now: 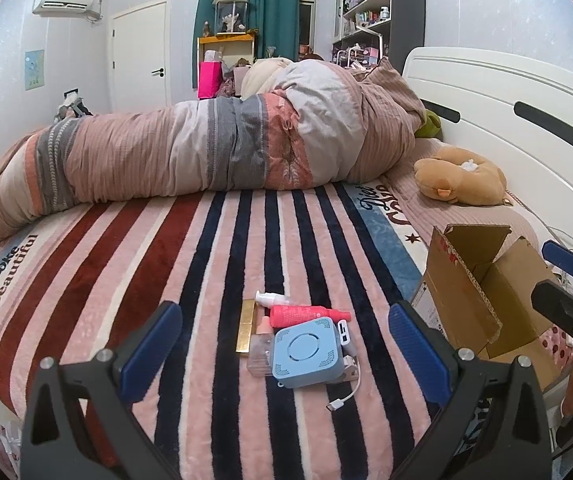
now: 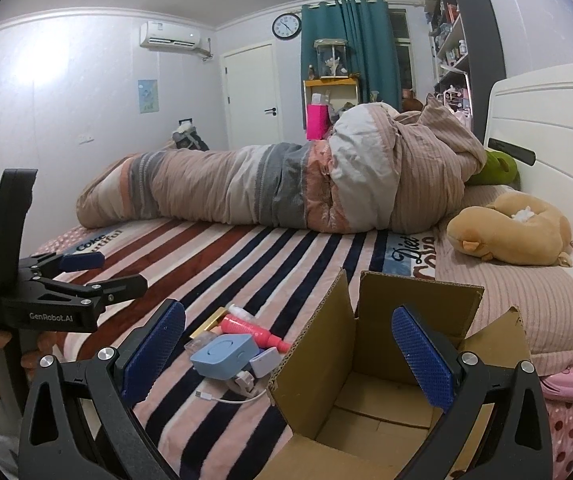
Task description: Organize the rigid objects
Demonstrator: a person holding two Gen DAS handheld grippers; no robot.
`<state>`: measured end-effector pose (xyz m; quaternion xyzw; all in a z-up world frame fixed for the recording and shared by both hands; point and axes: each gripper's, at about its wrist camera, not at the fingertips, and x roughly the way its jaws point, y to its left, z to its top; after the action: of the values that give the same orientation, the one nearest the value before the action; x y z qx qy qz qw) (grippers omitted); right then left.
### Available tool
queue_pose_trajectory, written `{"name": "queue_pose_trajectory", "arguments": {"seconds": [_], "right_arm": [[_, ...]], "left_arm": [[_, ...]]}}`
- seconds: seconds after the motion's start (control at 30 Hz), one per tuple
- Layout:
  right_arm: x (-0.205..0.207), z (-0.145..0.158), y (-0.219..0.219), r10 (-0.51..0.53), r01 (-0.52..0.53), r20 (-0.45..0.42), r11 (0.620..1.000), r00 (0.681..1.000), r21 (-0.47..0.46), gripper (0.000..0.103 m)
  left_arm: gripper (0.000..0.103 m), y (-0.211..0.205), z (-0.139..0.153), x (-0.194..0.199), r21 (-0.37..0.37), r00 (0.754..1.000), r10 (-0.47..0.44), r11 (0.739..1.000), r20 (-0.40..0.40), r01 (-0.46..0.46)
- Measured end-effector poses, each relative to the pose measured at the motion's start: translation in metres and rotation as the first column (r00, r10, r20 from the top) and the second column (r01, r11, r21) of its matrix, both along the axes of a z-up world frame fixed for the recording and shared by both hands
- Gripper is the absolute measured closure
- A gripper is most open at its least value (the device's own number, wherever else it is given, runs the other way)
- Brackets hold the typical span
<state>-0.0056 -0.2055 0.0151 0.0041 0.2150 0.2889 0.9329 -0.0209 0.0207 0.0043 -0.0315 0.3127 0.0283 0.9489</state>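
Just ahead of the left claw (image 1: 282,344), whose blue pads stand wide apart and empty, a blue square device (image 1: 306,354), pink bottle (image 1: 306,315), gold bar (image 1: 246,330) and white cable (image 1: 344,396) lie clustered on the striped bed (image 1: 206,280). Beside them, the right claw (image 2: 288,350), likewise spread apart, hangs over an open cardboard box (image 2: 370,396).

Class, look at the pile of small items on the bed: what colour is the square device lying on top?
Light blue. The square device shows best in the left wrist view, lying atop the pile.
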Motion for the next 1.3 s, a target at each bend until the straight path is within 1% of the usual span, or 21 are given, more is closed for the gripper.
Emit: {"name": "queue_pose_trajectory", "arguments": {"seconds": [0.57, 1.1, 1.23, 1.3], "right_arm": [[-0.002, -0.001, 0.003, -0.001, 0.001, -0.001, 1.0, 1.0, -0.002, 0.0], [-0.004, -0.004, 0.003, -0.013, 0.013, 0.005, 1.0, 1.0, -0.005, 0.0], [-0.008, -0.001, 0.008, -0.048, 0.049, 0.03, 0.999, 0.998, -0.021, 0.0], [-0.009, 0.006, 0.017, -0.055, 0.058, 0.052, 0.997, 0.997, -0.054, 0.0]], "left_arm": [[0.0, 0.002, 0.002, -0.005, 0.001, 1.0, 0.008, 1.0, 0.005, -0.008], [0.0, 0.0, 0.003, -0.011, -0.006, 1.0, -0.005, 1.0, 0.012, 0.005], [0.0, 0.005, 0.002, -0.012, -0.029, 0.999, -0.024, 0.999, 0.029, 0.025], [0.0, 0.016, 0.0, -0.011, -0.038, 0.999, -0.028, 0.999, 0.04, 0.029]]}}
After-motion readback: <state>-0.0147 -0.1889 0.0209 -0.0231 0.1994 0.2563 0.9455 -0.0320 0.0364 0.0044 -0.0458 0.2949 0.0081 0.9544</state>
